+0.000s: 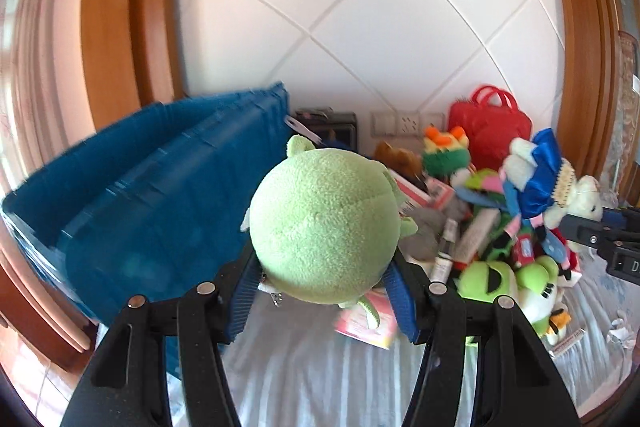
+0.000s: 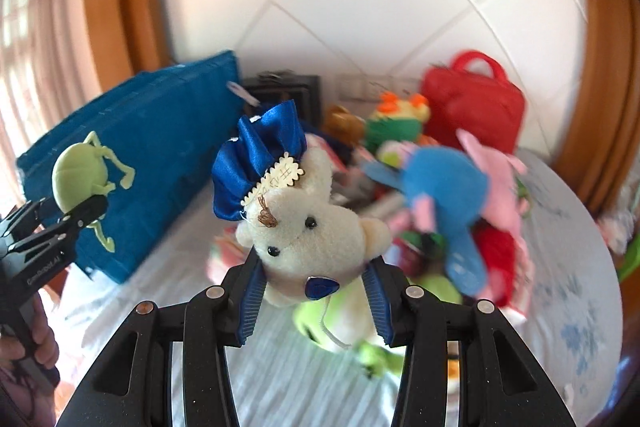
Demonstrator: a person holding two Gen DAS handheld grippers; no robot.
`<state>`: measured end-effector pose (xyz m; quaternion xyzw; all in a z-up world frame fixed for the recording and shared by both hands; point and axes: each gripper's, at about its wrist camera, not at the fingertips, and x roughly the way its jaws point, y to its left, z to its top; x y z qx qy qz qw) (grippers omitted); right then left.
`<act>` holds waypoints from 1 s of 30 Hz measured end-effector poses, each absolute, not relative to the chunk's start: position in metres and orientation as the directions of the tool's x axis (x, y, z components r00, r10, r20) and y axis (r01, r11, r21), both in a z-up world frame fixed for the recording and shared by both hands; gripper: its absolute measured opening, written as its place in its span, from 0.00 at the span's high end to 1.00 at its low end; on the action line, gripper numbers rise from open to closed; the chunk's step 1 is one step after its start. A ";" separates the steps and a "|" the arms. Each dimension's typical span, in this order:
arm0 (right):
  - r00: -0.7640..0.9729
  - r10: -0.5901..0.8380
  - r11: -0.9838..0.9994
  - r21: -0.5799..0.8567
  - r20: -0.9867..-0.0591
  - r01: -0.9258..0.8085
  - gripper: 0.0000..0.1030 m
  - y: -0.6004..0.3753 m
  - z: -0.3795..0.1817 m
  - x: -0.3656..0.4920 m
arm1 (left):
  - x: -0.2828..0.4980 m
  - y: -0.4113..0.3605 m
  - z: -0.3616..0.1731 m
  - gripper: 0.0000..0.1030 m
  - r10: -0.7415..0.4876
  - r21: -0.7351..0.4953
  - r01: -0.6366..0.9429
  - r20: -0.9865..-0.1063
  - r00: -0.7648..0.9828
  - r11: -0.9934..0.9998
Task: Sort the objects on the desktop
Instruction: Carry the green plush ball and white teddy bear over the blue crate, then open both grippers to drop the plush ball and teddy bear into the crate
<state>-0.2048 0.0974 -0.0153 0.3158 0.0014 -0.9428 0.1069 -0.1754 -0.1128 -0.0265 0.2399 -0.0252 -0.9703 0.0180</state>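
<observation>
The green round plush toy point(image 1: 326, 223) sits clamped between the blue ribbed pads point(image 1: 246, 291) of the left gripper point(image 1: 320, 289), filling the centre of the left wrist view and held clear above the white cloth point(image 1: 304, 367). Its thin limbs dangle at 6 o'clock beneath the body. In the right wrist view the same toy point(image 2: 78, 173) appears at 9 o'clock, pinched in the left gripper point(image 2: 86, 211), in front of the blue bin.

The cream teddy bear point(image 2: 316, 227) with a blue satin bow point(image 2: 256, 159) is gripped at the neck by the right gripper point(image 2: 316, 297), whose pads press both sides of it; the bear is tilted, its head toward 12 o'clock, and it hangs above the cloth. In the left wrist view this bear point(image 1: 576, 195) shows at 3 o'clock, with the black body of the right gripper entering from the right edge.

The blue bin point(image 1: 160, 187) stands at 9 o'clock of the green toy, on the cloth and against the wooden frame point(image 1: 116, 27). A heap of toys lies at 3 o'clock: a blue and pink plush point(image 2: 452, 195), blurred, a bright green frog plush point(image 1: 508, 279) low in the heap, and an orange and green plush point(image 1: 444, 151) toward 1 o'clock. Behind the heap, at 1 o'clock, a red handbag point(image 1: 490, 131) leans on the white tiled wall point(image 1: 380, 7). A small brown plush point(image 1: 398, 157) lies just beside the orange and green one.
</observation>
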 end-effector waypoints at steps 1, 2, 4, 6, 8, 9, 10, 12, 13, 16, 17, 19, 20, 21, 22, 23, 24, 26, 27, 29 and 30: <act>-0.784 -0.217 -0.973 0.061 -0.581 0.224 0.56 0.079 -0.009 -0.208 | -0.175 -0.123 -0.020 0.44 -0.052 0.060 0.028 -0.448 -0.892 -0.998; -0.790 -0.231 -0.969 0.058 -0.568 0.242 0.56 0.063 -0.003 -0.210 | -0.175 -0.136 -0.013 0.44 -0.059 0.063 0.035 -0.431 -0.900 -0.997; -0.798 -0.266 -0.957 0.051 -0.540 0.285 0.56 0.025 0.012 -0.218 | -0.176 -0.159 -0.001 0.44 -0.076 0.068 0.053 -0.402 -0.913 -0.996; -0.807 -0.285 -0.949 0.032 -0.518 0.314 0.56 -0.016 0.027 -0.228 | -0.179 -0.187 0.009 0.44 -0.097 0.074 0.075 -0.374 -0.922 -0.994; -0.812 -0.303 -0.940 0.018 -0.498 0.340 0.56 -0.049 0.037 -0.237 | -0.182 -0.217 0.018 0.44 -0.122 0.074 0.103 -0.349 -0.929 -0.992; -0.813 -0.315 -0.935 0.011 -0.491 0.355 0.56 -0.072 0.043 -0.243 | -0.184 -0.230 0.022 0.44 -0.133 0.072 0.116 -0.339 -0.931 -0.991; -0.812 -0.321 -0.932 0.010 -0.488 0.362 0.56 -0.085 0.046 -0.248 | -0.187 -0.244 0.026 0.44 -0.144 0.070 0.128 -0.330 -0.933 -0.989; -0.808 -0.342 -0.923 0.010 -0.480 0.385 0.56 -0.119 0.054 -0.258 | -0.195 -0.277 0.032 0.44 -0.175 0.074 0.160 -0.314 -0.933 -0.984; -0.806 -0.346 -0.921 0.007 -0.480 0.390 0.56 -0.137 0.058 -0.264 | -0.200 -0.290 0.034 0.44 -0.187 0.076 0.172 -0.310 -0.932 -0.982; -0.802 -0.343 -0.917 -0.011 -0.490 0.399 0.56 -0.183 0.062 -0.279 | -0.222 -0.333 0.034 0.44 -0.222 0.076 0.209 -0.333 -0.916 -0.975; -0.798 -0.339 -0.916 -0.018 -0.499 0.400 0.56 -0.198 0.061 -0.286 | -0.231 -0.349 0.033 0.44 -0.231 0.070 0.220 -0.350 -0.908 -0.973; -0.787 -0.325 -0.915 -0.035 -0.524 0.401 0.56 -0.227 0.058 -0.299 | -0.242 -0.371 0.029 0.44 -0.240 0.058 0.235 -0.377 -0.895 -0.970; -0.783 -0.316 -0.915 -0.045 -0.535 0.400 0.56 -0.240 0.056 -0.300 | -0.250 -0.384 0.027 0.44 -0.242 0.052 0.242 -0.396 -0.886 -0.969; -0.780 -0.306 -0.915 -0.058 -0.546 0.400 0.56 -0.251 0.054 -0.302 | -0.255 -0.393 0.025 0.44 -0.246 0.050 0.248 -0.412 -0.877 -0.967; -0.777 -0.291 -0.915 -0.074 -0.558 0.396 0.56 -0.262 0.052 -0.308 | -0.258 -0.401 0.023 0.44 -0.247 0.047 0.252 -0.426 -0.870 -0.967; -0.775 -0.278 -0.916 -0.087 -0.568 0.392 0.56 -0.267 0.050 -0.311 | -0.264 -0.410 0.020 0.44 -0.250 0.046 0.257 -0.446 -0.860 -0.965; -0.772 -0.264 -0.916 -0.099 -0.579 0.388 0.56 -0.275 0.048 -0.315 | -0.269 -0.416 0.017 0.44 -0.251 0.045 0.260 -0.462 -0.851 -0.965; -0.770 -0.231 -0.917 -0.132 -0.595 0.377 0.56 -0.284 0.044 -0.320 | -0.276 -0.425 0.011 0.44 -0.239 0.036 0.255 -0.494 -0.836 -0.966; -0.770 -0.215 -0.916 -0.148 -0.600 0.372 0.56 -0.288 0.042 -0.322 | -0.276 -0.428 0.012 0.44 -0.222 0.020 0.244 -0.495 -0.840 -0.969; -0.767 -0.193 -0.917 -0.165 -0.611 0.363 0.56 -0.292 0.038 -0.326 | -0.277 -0.430 0.014 0.44 -0.231 0.034 0.246 -0.494 -0.839 -0.969; -0.765 -0.181 -0.918 -0.173 -0.618 0.357 0.56 -0.295 0.036 -0.328 | -0.278 -0.429 0.014 0.44 -0.236 0.046 0.247 -0.502 -0.832 -0.968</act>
